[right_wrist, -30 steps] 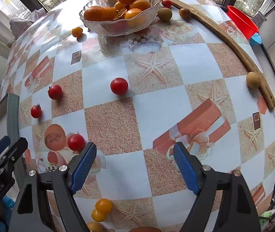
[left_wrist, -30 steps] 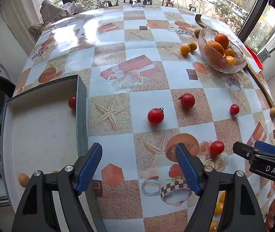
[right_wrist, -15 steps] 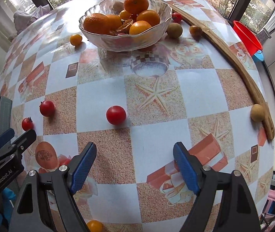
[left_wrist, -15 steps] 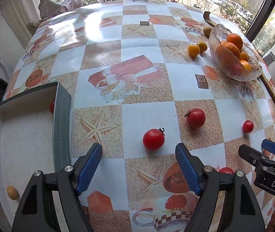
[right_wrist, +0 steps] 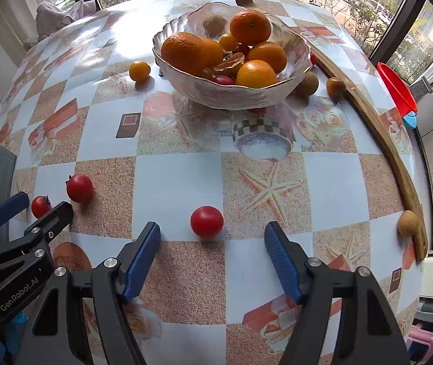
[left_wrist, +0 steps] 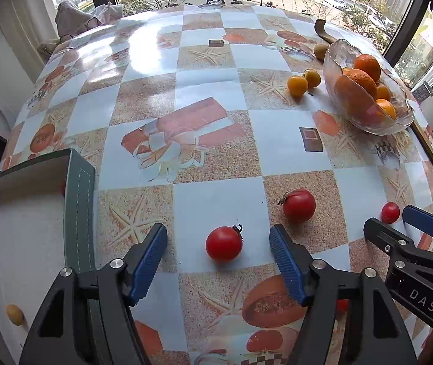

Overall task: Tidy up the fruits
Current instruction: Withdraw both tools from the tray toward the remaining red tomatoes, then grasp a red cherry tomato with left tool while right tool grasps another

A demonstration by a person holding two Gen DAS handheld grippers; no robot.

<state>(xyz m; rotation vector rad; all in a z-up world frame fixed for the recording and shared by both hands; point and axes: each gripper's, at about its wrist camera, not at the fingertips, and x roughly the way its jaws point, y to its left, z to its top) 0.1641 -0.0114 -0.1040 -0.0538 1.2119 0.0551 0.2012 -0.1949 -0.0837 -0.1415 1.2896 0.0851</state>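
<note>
Both grippers hang over the worktop (left_wrist: 210, 164) pointing steeply down, jaws apart and holding nothing, though both pairs have just been closing in a bit. The left gripper (left_wrist: 218, 254) has a tomato (left_wrist: 224, 243) sitting between its jaws, untouched, stem curl pointing up and away; it's round, so no real long axis. A second ago that tomato was well ahead of the jaws. The right gripper (right_wrist: 212, 251) has its own tomato (right_wrist: 207, 221) just past its tips, which earlier sat far off to the left. Further back, another tomato (left_wrist: 299, 206), then the glass bowl (right_wrist: 231, 91) of oranges (right_wrist: 249, 27). The tray (left_wrist: 79, 200) is on the left.
</note>
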